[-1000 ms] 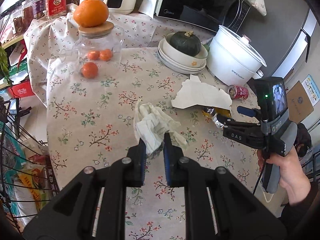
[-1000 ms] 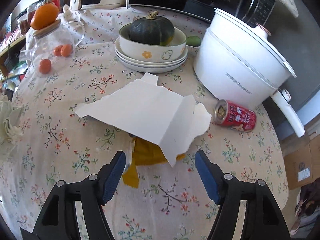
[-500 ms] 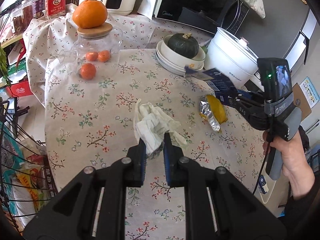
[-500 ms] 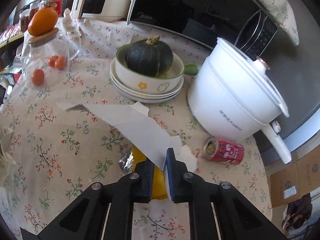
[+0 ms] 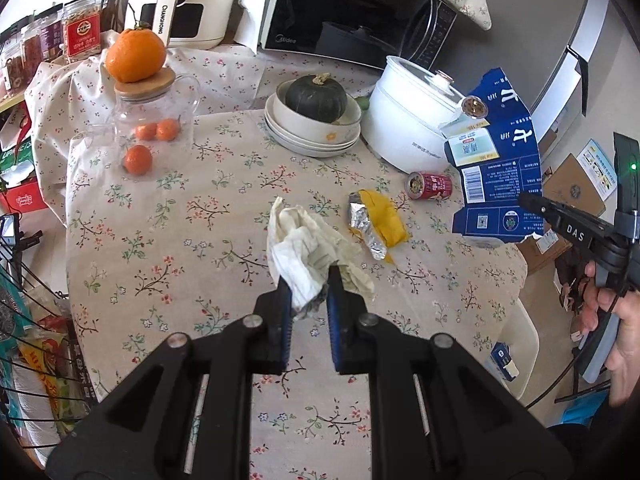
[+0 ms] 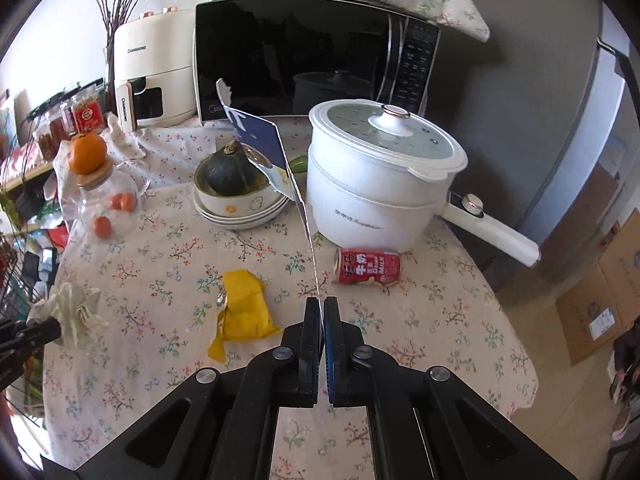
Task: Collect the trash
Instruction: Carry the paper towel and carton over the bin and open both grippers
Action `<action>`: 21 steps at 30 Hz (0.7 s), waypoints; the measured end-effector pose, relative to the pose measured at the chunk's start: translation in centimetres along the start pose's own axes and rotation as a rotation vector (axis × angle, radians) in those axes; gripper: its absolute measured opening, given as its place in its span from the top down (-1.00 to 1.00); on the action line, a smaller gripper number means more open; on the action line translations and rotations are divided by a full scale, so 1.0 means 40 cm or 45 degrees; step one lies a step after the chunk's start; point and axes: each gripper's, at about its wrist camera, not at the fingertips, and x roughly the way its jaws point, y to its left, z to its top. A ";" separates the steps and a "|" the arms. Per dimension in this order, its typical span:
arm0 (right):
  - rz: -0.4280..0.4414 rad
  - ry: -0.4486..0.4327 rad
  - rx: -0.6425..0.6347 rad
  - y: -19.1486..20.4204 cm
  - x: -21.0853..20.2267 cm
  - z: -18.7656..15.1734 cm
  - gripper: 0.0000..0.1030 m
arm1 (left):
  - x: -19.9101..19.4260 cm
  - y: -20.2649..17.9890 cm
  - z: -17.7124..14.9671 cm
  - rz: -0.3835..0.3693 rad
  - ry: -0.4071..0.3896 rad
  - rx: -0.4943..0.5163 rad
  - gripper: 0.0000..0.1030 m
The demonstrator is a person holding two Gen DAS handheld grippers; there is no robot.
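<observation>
Two grippers each hold a piece of trash above the floral tablecloth (image 5: 168,240). The left gripper (image 5: 308,296) has its blue-padded fingers (image 5: 285,312) pinched on the near end of a crumpled white tissue (image 5: 308,248), which bunches up ahead of the tips toward the middle of the table. The right gripper (image 6: 321,320) has its fingers pressed nearly together on the bottom edge of a torn blue carton piece (image 5: 498,168); seen edge-on from its own camera, the sheet (image 6: 272,160) rises away from the tips, clear of the cloth.

Just right of the tissue lies a yellow wrapper with foil lining (image 5: 380,224), flat on the cloth. Farther right, near the table edge, a red milk can (image 6: 370,266) lies on its side, close against the base of a white electric pot (image 6: 376,176). Left of the pot, a dark green squash (image 5: 316,98) sits in a stack of bowls (image 5: 312,136). At far left stands a glass jar of small oranges (image 5: 154,128) with a large orange (image 5: 136,56) on its wooden lid.
</observation>
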 end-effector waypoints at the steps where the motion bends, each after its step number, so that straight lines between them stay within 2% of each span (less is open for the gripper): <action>1: 0.006 0.003 0.015 -0.015 -0.013 -0.018 0.94 | -0.002 -0.014 -0.002 -0.004 -0.004 0.014 0.68; 9: 0.031 0.019 0.132 -0.130 -0.077 -0.148 0.94 | -0.008 -0.118 -0.047 -0.027 -0.012 0.112 0.68; 13: 0.044 0.080 0.174 -0.175 -0.087 -0.194 0.94 | 0.014 -0.170 -0.070 -0.035 0.015 0.175 0.68; 21: -0.019 0.102 0.212 -0.288 -0.145 -0.278 0.94 | 0.054 -0.267 -0.112 -0.073 0.069 0.301 0.68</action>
